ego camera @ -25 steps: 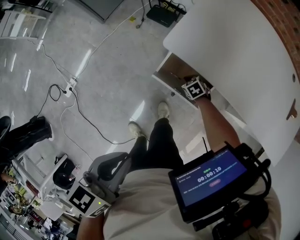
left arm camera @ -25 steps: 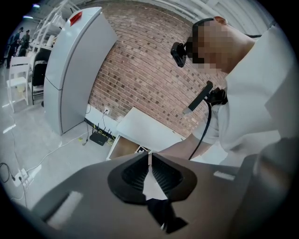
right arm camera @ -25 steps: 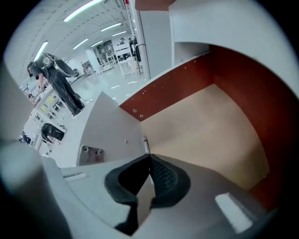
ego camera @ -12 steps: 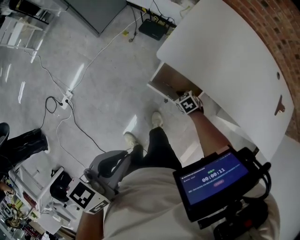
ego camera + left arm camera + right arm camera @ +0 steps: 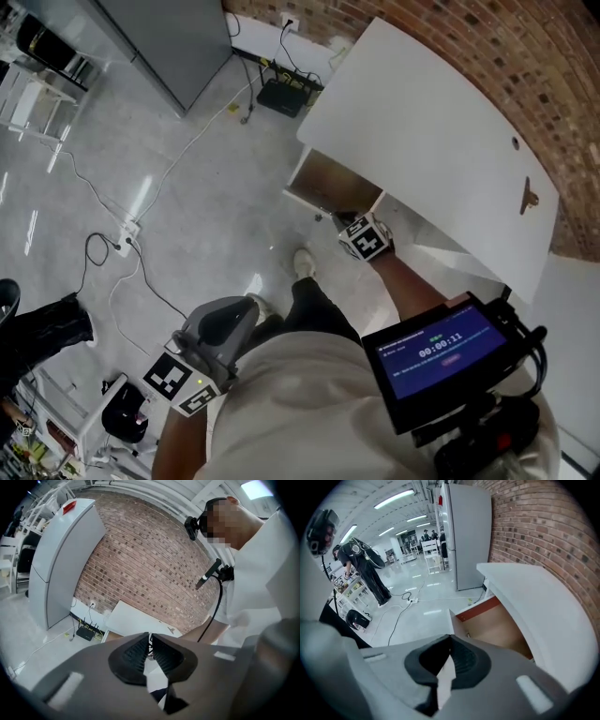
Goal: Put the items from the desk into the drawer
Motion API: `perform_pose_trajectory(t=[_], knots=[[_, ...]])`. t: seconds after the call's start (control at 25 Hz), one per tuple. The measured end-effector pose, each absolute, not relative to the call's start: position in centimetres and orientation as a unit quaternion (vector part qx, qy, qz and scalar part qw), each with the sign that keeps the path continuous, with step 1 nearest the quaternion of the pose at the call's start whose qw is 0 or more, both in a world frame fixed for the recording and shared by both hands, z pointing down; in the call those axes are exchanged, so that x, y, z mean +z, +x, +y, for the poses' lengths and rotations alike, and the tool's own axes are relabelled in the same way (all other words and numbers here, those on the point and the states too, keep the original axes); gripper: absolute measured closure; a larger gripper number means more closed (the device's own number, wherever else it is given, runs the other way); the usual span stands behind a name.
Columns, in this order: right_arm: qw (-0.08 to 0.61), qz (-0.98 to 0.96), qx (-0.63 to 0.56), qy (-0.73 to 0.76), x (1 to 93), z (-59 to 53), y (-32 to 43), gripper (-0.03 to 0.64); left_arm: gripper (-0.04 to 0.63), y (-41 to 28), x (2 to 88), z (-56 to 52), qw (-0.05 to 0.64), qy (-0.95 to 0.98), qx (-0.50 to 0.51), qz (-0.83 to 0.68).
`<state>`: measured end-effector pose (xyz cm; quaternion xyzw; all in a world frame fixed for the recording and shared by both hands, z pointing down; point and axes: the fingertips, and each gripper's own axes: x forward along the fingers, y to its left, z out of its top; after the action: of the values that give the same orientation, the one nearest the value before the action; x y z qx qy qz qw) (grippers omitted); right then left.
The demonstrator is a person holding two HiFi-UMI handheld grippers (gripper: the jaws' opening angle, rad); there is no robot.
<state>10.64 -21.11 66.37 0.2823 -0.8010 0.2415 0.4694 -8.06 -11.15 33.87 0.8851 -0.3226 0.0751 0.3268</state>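
The white desk [image 5: 422, 131] stands against a brick wall, with a small brown item [image 5: 531, 197] and a tiny dark one [image 5: 515, 142] on its top. Under its left end a wooden drawer [image 5: 330, 183] is pulled open; I see nothing inside it. My right gripper [image 5: 354, 223] hangs just off the drawer's front corner, jaws shut and empty. In the right gripper view the drawer [image 5: 499, 630] lies ahead of the right gripper [image 5: 450, 637]. My left gripper [image 5: 225, 317] stays low beside my hip, shut and empty. The left gripper [image 5: 150, 637] faces the desk [image 5: 133, 619].
Cables and a power strip [image 5: 126, 246] trail over the grey floor. A black router [image 5: 286, 95] sits near the wall, beside a tall grey cabinet [image 5: 178, 37]. My feet [image 5: 304, 262] are in front of the drawer. Another person [image 5: 365, 571] stands far off.
My head view has tilted up, bringing the brick wall and the whole desk into view. The right gripper has stayed by the drawer's front. The left gripper has barely moved.
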Motion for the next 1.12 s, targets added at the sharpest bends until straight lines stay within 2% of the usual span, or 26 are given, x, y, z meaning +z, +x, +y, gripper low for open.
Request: perform_pose_trajectory(t=[0.56,1.12], knots=[[0.370,-0.850,0.195,0.319,50.7,-17.0,3.9,0.615,0.572,-9.7,32.2,-7.6,0.300,0.913,0.081,-0.265],[0.329,-0.875,0.147,0.323,40.3,-10.2,1.3,0.615,0.572,-11.5,32.2,-3.7,0.292,0.917,0.084,-0.258]])
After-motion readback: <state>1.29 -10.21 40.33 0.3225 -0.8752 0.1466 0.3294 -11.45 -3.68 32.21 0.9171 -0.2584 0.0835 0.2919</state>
